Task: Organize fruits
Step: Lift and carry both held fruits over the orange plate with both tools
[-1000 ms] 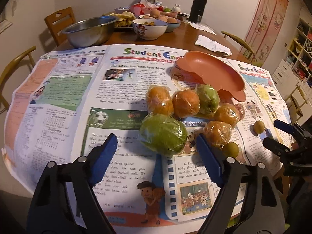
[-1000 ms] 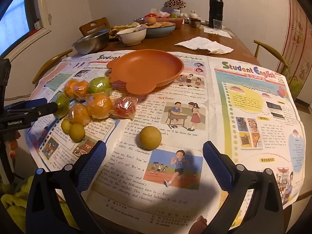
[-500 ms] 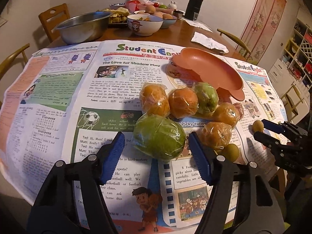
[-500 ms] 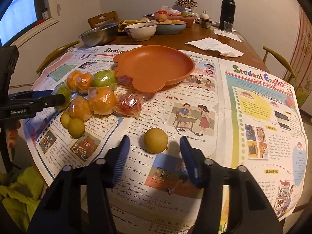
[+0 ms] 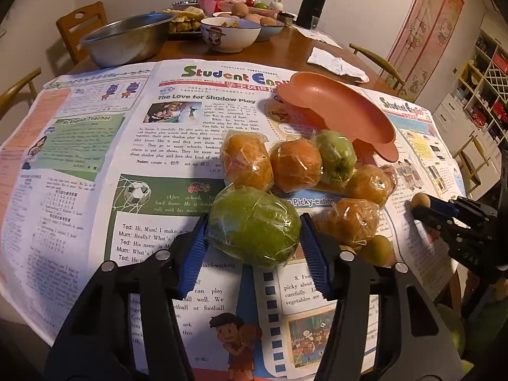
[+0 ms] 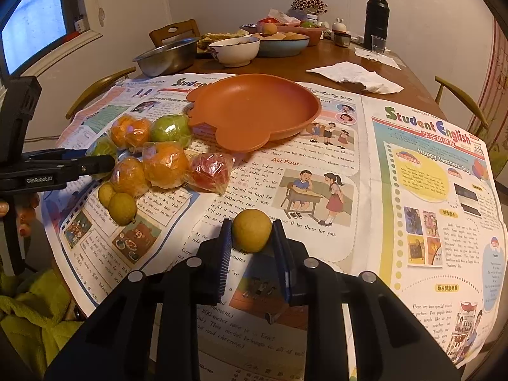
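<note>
My left gripper (image 5: 254, 235) is shut on a large green fruit wrapped in plastic (image 5: 254, 225), which rests on the newspaper. Behind it lie several wrapped oranges (image 5: 295, 165) and a smaller wrapped green fruit (image 5: 336, 155). My right gripper (image 6: 252, 238) is shut on a small yellow-brown round fruit (image 6: 251, 229) on the newspaper. An orange plate (image 6: 254, 111) stands empty behind the fruit pile; it also shows in the left wrist view (image 5: 343, 108). Two more small yellow fruits (image 6: 122, 208) lie at the pile's near edge, and a wrapped red fruit (image 6: 211, 171) lies beside the oranges.
Newspaper (image 6: 412, 174) covers the near half of a round wooden table. At the back stand a steel bowl (image 5: 127, 41), a white bowl (image 5: 231, 35), a blue dish of food (image 6: 282, 43), a black flask (image 6: 376, 16) and a crumpled tissue (image 6: 358, 76). Chairs ring the table.
Both grippers have moved forward and closed. The left one now clamps the large green fruit; the right one now clamps the small yellow-brown fruit.
</note>
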Available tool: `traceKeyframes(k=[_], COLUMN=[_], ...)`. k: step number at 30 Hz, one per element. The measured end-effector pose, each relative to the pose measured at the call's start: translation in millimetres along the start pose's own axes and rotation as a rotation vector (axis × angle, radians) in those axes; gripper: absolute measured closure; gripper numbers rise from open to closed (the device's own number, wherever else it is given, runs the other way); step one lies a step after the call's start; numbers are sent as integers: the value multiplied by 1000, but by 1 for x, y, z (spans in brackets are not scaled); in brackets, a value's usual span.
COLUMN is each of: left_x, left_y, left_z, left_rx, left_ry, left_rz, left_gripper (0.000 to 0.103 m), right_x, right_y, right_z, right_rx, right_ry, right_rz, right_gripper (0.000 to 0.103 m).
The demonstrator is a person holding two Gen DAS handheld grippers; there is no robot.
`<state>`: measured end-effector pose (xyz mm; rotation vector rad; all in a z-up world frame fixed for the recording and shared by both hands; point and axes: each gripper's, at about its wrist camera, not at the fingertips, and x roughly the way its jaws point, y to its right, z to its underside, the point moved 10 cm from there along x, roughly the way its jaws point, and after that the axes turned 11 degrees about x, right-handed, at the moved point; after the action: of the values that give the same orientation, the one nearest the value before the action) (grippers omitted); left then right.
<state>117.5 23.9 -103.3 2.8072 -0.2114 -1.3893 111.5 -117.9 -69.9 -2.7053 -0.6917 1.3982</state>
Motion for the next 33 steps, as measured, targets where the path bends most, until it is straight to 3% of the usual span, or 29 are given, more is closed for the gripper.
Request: traceKeyframes(k=[14,22,33], left_x=[-25,-40,-19], left_y=[0,5,23], left_z=[-9,-47,-96], left_rx=[-17,13,45], left_ry=[56,110,124], left_rz=[25,39,81], left_gripper=[57,57,57], right_x=[-16,-22,-17], right_y=[-4,-19,-22], right_z=[-18,-49,-80], right_rx=[-4,-48,-64], right_ry=[44,91,120], right_rz=[-42,-75,-88], right_gripper=[79,79,79])
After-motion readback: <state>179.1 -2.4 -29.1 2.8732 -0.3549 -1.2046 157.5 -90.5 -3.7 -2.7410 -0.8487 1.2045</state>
